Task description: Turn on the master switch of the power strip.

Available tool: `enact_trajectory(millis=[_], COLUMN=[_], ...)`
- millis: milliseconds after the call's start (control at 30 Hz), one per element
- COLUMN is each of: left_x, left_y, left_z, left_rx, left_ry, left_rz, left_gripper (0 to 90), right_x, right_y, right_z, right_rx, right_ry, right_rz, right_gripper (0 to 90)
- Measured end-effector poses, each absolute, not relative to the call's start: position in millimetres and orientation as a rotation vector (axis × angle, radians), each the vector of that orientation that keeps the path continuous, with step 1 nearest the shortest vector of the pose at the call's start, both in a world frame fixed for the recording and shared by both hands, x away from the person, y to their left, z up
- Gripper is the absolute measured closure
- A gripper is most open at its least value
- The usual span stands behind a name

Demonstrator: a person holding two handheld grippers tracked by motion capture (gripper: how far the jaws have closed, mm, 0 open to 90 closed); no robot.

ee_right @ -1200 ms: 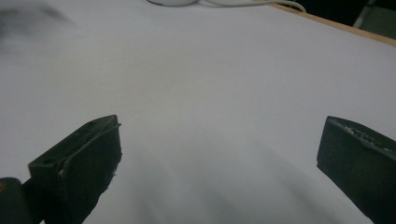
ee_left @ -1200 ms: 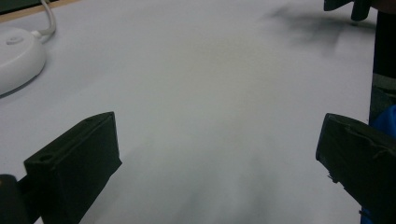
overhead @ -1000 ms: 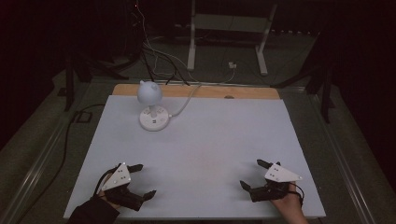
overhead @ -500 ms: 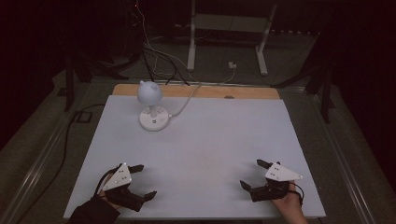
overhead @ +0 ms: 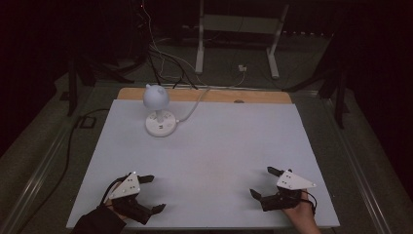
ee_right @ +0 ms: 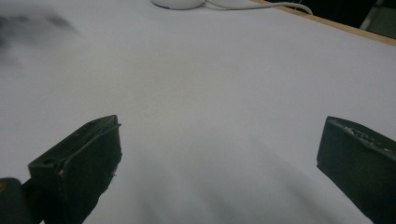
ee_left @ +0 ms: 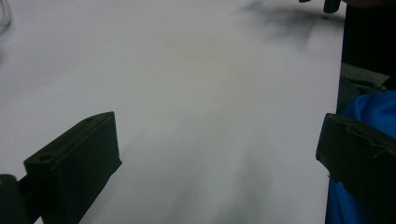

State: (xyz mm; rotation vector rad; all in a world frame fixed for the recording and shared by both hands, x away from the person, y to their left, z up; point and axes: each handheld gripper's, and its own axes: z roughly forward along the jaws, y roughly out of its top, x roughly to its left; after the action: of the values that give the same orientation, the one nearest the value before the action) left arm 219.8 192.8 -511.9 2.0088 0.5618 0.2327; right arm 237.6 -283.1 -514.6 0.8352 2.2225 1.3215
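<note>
No readable text: white lamp [overhead: 156,104], both grippers' fingers apart.

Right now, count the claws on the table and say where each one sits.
2. The left claw sits near the table's front left corner; the right claw sits near its front right corner. Both are open and hold nothing.

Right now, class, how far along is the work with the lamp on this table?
Nothing looks done yet: the white lamp stands untouched at the table's far left, cable attached. In hand: nothing. The left gripper and right gripper sit near the front edge, jaws wide open and empty. Left to do: reaching for the lamp and whatever handling follows.
</note>
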Motion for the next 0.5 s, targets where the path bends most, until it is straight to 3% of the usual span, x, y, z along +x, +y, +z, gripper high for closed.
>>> enact_trajectory(millis=[500], left_x=[220.2], left_y=[185.6], left_z=[-503.7], left_rx=[2.013], left_ry=[0.549], left_rz=[0.192], left_gripper=[0.1], right_x=[235.1], right_y=[-280.5], right_z=[-512.1], right_rx=[0.812], right_ry=[2.208], right_rz=[1.338], right_gripper=[0.0])
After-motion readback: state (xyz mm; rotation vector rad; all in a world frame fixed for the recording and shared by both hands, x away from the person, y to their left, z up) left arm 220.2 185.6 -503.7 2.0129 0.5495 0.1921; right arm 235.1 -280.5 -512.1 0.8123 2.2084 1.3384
